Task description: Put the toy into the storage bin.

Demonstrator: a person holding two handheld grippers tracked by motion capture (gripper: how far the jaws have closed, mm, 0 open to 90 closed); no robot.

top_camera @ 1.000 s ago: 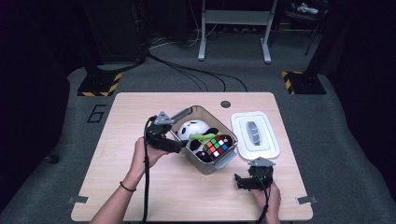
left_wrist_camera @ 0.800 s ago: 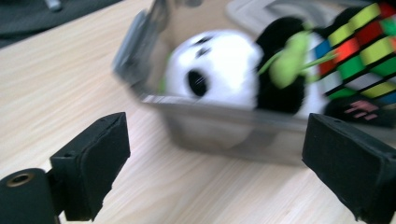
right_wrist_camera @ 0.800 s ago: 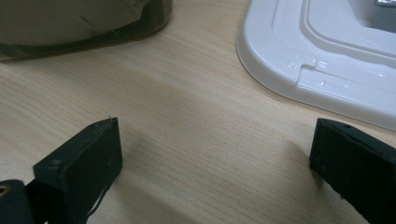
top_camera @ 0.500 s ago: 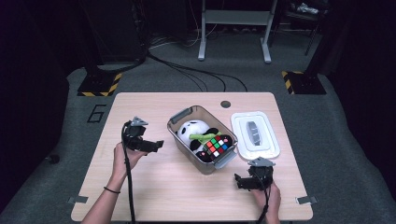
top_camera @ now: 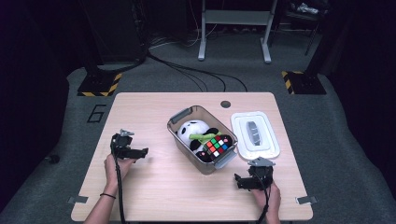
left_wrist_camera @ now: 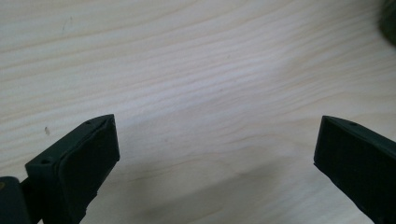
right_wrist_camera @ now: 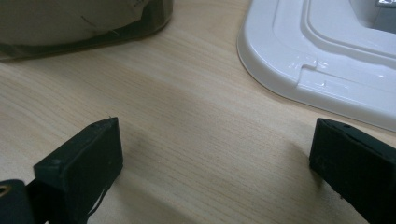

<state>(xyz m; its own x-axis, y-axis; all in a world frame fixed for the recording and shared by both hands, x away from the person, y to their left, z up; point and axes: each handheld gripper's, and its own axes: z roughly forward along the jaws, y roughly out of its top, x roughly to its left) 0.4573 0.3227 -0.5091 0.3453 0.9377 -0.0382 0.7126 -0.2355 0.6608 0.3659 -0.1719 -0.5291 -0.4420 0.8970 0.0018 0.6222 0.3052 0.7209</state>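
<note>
Both claws, left and right, gape empty beside the bin.

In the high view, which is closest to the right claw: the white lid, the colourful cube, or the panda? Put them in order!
From the right claw:
1. White lid, just beyond it on the table, right of the bin.
2. Colourful cube, in the near end of the bin.
3. Panda, deeper in the bin, farthest away.
The lid and cube are fairly close to call.
</note>
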